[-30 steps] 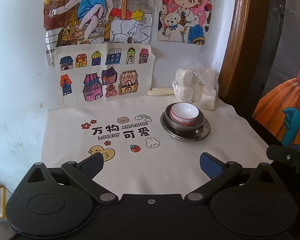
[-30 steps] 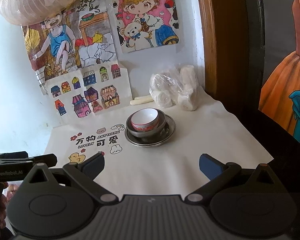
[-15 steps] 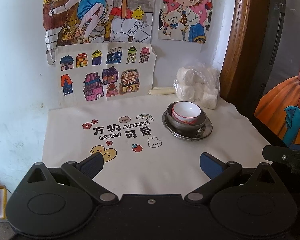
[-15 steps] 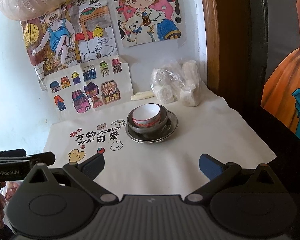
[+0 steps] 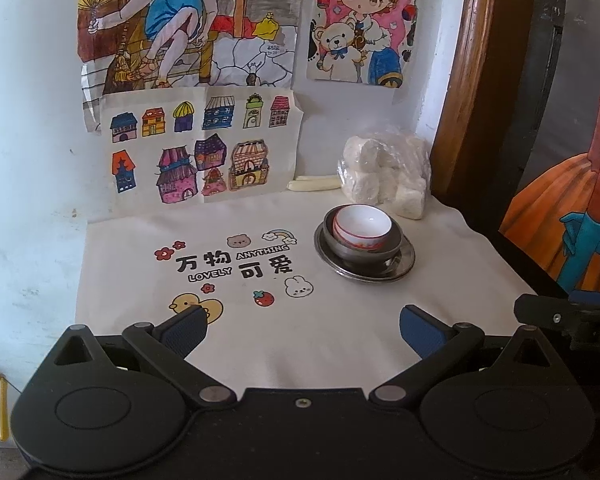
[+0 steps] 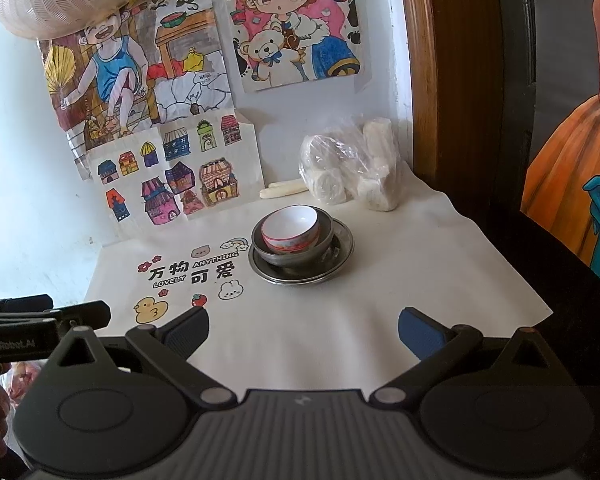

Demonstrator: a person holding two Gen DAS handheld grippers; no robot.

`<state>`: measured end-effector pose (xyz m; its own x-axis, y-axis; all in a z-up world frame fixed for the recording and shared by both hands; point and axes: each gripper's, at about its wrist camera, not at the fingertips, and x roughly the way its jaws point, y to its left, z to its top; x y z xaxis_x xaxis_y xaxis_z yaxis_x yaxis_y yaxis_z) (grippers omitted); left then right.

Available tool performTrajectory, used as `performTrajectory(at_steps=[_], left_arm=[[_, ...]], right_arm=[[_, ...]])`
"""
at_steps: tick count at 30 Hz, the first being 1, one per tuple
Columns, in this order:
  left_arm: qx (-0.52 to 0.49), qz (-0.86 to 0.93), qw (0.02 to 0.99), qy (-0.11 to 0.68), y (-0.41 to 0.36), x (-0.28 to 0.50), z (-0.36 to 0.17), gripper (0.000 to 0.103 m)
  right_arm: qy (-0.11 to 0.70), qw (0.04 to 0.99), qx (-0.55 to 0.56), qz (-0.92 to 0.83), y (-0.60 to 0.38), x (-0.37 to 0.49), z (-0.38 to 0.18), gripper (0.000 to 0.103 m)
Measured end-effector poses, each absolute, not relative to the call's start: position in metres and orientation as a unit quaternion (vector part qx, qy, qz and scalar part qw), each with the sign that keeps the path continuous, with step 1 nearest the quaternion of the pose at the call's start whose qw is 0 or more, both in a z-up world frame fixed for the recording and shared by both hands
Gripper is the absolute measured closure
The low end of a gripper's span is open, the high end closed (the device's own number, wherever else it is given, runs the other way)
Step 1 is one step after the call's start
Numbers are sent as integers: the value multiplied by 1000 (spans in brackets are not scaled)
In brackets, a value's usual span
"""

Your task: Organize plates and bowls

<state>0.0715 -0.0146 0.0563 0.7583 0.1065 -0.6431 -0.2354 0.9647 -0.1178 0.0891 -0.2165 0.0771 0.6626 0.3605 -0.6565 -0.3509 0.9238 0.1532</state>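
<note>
Left wrist view has my left gripper [image 5: 302, 326] sitting low over the near edge of the cloth [image 5: 340, 340], both blue-padded fingers [image 5: 186, 330] spread wide with nothing between them. It points pretty much straight at the back wall, level, not tipped to either side as far as I can tell. Off at the right edge of that view I can see a black piece of the other tool poking in.

The stack is the thing I care about: a small white bowl [image 5: 362, 226] with a red pattern sits inside a dark grey bowl [image 5: 364, 246], and that one sits on a shiny metal plate [image 5: 364, 270]. So 3 pieces nested, all upright. They're on the right half of the cloth, just right of the printed "LOVELY ANYTHING" text [image 5: 236, 262], and well ahead of both sets of fingers. Right behind the stack is a clear plastic bag [image 5: 384, 174] of white lumps against the wall, near the wooden frame.

Over on the right wrist view, my right gripper [image 6: 304, 330] is in the same pose: jaws wide apart, holding nothing, hovering above the front of the cloth [image 6: 380, 320] with the white bowl [image 6: 290, 228], grey bowl [image 6: 292, 254] and plate [image 6: 300, 274] a bit left of centre ahead of it. The left tool shows at the left edge, lower-left of the stack. Kids' drawings [image 6: 172, 172] cover the wall behind.
</note>
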Motion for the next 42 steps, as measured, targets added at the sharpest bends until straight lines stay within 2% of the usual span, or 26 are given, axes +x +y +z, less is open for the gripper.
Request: performTrajectory(at_steps=[42], left_arm=[[-108,63,936,329,-23,71,59,1]], right_arm=[[362,911,4,198,-215,90,77,0]])
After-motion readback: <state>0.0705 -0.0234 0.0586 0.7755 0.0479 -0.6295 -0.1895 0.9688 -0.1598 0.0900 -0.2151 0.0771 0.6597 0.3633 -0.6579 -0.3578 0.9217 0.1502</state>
